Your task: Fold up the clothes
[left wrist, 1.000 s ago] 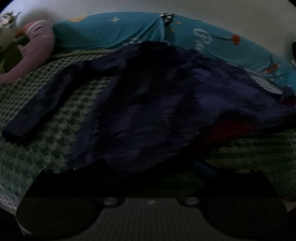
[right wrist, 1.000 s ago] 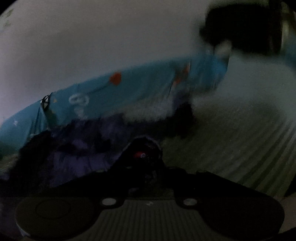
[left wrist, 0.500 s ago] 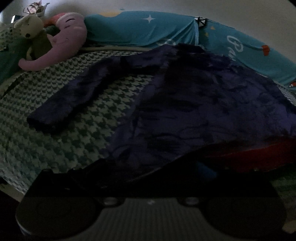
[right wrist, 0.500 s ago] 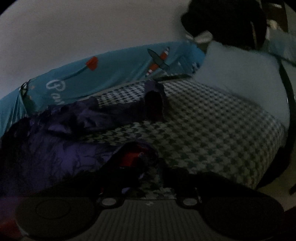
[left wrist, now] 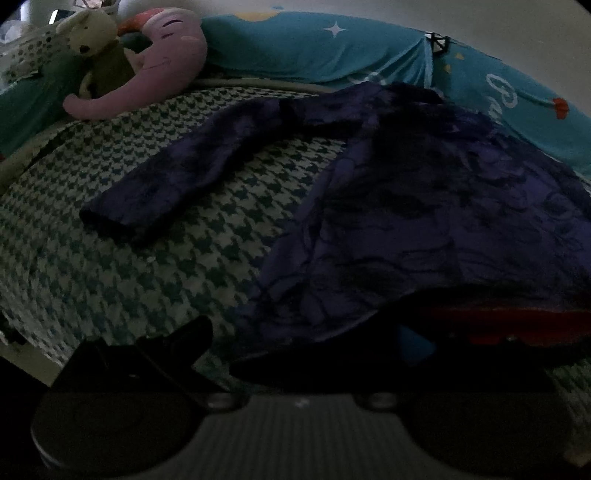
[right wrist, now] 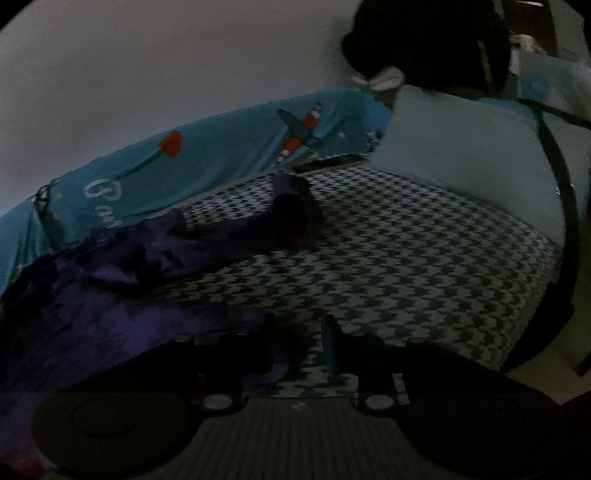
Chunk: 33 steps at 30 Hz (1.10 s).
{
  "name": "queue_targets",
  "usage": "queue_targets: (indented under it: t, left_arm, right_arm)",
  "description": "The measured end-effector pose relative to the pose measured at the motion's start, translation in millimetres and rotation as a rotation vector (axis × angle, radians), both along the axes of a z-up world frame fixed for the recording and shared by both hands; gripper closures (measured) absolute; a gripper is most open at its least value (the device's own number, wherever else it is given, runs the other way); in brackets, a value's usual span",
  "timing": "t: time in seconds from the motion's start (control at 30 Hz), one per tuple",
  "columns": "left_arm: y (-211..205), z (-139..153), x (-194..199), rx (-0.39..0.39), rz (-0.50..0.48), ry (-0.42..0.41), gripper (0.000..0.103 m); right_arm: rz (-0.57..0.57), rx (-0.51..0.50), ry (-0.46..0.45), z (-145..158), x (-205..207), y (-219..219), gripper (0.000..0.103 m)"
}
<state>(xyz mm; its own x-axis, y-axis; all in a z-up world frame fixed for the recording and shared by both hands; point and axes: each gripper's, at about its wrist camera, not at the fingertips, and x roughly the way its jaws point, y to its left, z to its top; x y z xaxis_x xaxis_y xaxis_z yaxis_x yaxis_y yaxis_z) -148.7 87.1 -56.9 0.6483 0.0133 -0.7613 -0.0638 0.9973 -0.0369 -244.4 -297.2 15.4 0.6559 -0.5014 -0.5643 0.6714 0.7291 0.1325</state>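
A dark purple fuzzy garment (left wrist: pixel 406 221) with a red lining lies spread on the houndstooth bed sheet (left wrist: pixel 110 258). One sleeve (left wrist: pixel 177 184) reaches out to the left. My left gripper (left wrist: pixel 306 339) stands at the near hem with its jaws wide apart. The hem lies across the gap and hides the right finger. In the right wrist view the garment (right wrist: pixel 110 295) fills the left side, and its other sleeve (right wrist: pixel 288 218) lies bunched further back. My right gripper (right wrist: pixel 301 343) is opening at the hem's corner. Only sheet (right wrist: pixel 406 258) shows between its fingers, and the cloth lies beside the left one.
A pink plush (left wrist: pixel 166 55) and a pale bear (left wrist: pixel 92 33) lie at the far left corner. A teal printed bumper (left wrist: pixel 314 48) (right wrist: pixel 184 166) runs along the wall. A pale pillow (right wrist: pixel 461 155) with a dark object (right wrist: pixel 424 40) above it stands at the right. The bed's edge is near my grippers.
The right gripper's jaws parted and let go of the hem corner with the red lining. The left gripper's view shifted left, the toys came into sight, and its left finger came clear of the cloth.
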Motion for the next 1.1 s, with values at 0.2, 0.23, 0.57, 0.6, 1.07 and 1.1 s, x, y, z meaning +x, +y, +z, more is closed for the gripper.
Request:
queue_targets:
  t: [0.2,0.23,0.57,0.6,1.07,1.1]
  left_arm:
    - [11,0,3,-0.019,0.055,-0.001,0.000]
    - [12,0,4,-0.019,0.063,-0.001,0.000]
    - [19,-1,7,0.021,0.119,-0.014,0.000]
    - [20,-1,7,0.023,0.127,-0.016,0.000]
    - [37,0,10,0.017,0.211,-0.024,0.000]
    - [38,1,10,0.018,0.213,-0.025,0.000]
  right_arm:
    - [0.075,-0.018,-0.003,-1,8,15,0.075]
    - [0.083,-0.020,-0.003,-1,9,17,0.075]
    - [0.152,-0.023,0.006,-4,18,33,0.075]
    - [0.159,-0.021,0.006,-4,18,34,0.075]
    - [0.291,-0.037,-0.005,-3,22,52,0.075]
    - [0.312,-0.035,-0.007,-3,22,54,0.075]
